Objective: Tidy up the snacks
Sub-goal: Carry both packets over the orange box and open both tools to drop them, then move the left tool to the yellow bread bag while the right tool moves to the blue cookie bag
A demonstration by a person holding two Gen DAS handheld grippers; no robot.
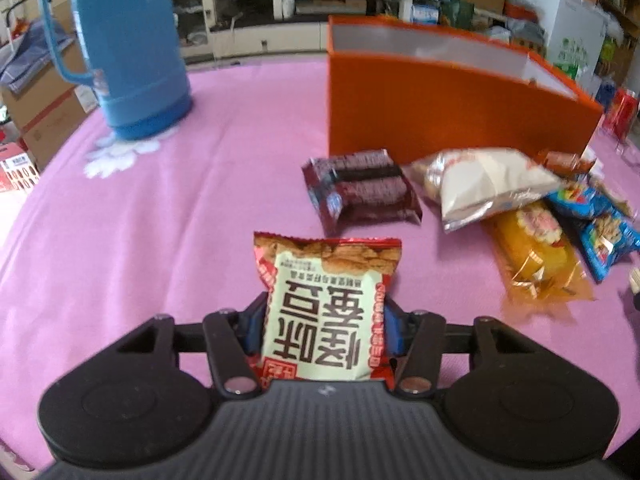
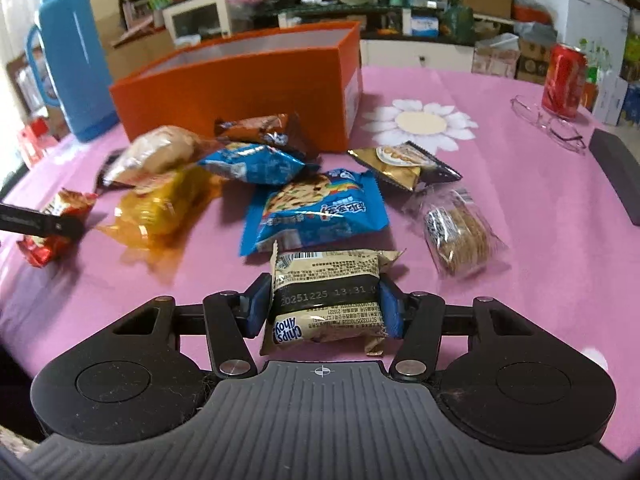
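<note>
The red bean pack [image 1: 326,312] sits clamped in the left gripper [image 1: 324,328], long axis pointing forward. The cookie pack [image 2: 326,296] sits clamped crosswise in the right gripper [image 2: 322,308]. The orange box [image 2: 240,84] stands ahead beyond the loose snacks, nearer to neither hand, I think.

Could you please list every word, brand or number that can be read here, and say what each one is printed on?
"Chips Ahoy!": on the beige cookie pack in the right gripper.
"20251225 13:31": black band of that same pack.
"怪味蚕豆": seen upside down on the red and cream bean packet in the left gripper.
The blue cookie bag, red can and other wrappers carry print too blurred to read.
</note>
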